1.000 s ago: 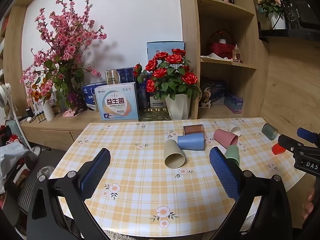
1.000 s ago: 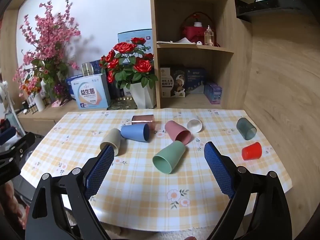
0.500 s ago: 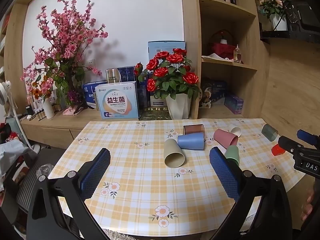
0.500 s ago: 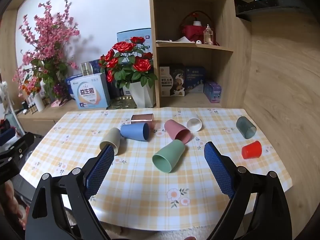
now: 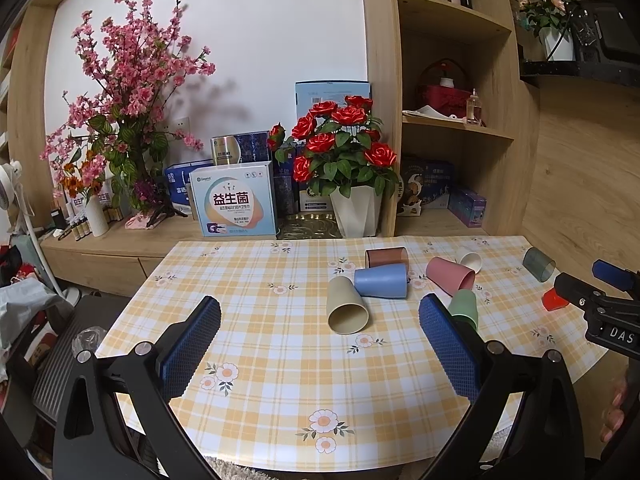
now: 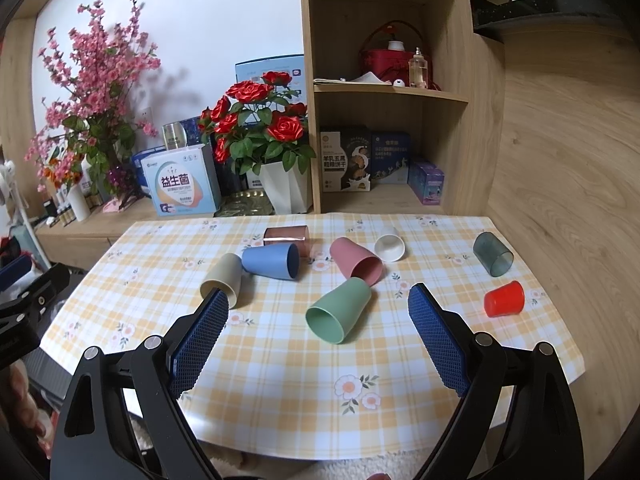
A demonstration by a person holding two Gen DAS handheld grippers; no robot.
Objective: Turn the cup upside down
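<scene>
Several cups lie on their sides on the checked tablecloth [image 6: 280, 360]: a beige cup [image 5: 346, 310] [image 6: 222, 280], a blue cup [image 5: 380, 281] [image 6: 272, 261], a brown cup [image 6: 286, 235], a pink cup [image 6: 355, 260], a green cup [image 6: 340, 312] [image 5: 464, 307], a small white cup [image 6: 389, 244], a dark see-through cup [image 6: 493, 254] and a red cup [image 6: 505, 299]. My left gripper [image 5: 320, 336] is open and empty, held above the table's near edge. My right gripper [image 6: 318, 332] is open and empty, with the green cup ahead between its fingers.
A white pot of red roses [image 5: 354, 216] and a blue-and-white box [image 5: 234, 204] stand on the sideboard behind the table. Wooden shelves [image 6: 384, 92] rise at the back right. A wooden wall [image 6: 568, 200] runs along the table's right side.
Both views have shifted only slightly; the left gripper has edged a little up and back. No cup has moved and both grippers stay open.
</scene>
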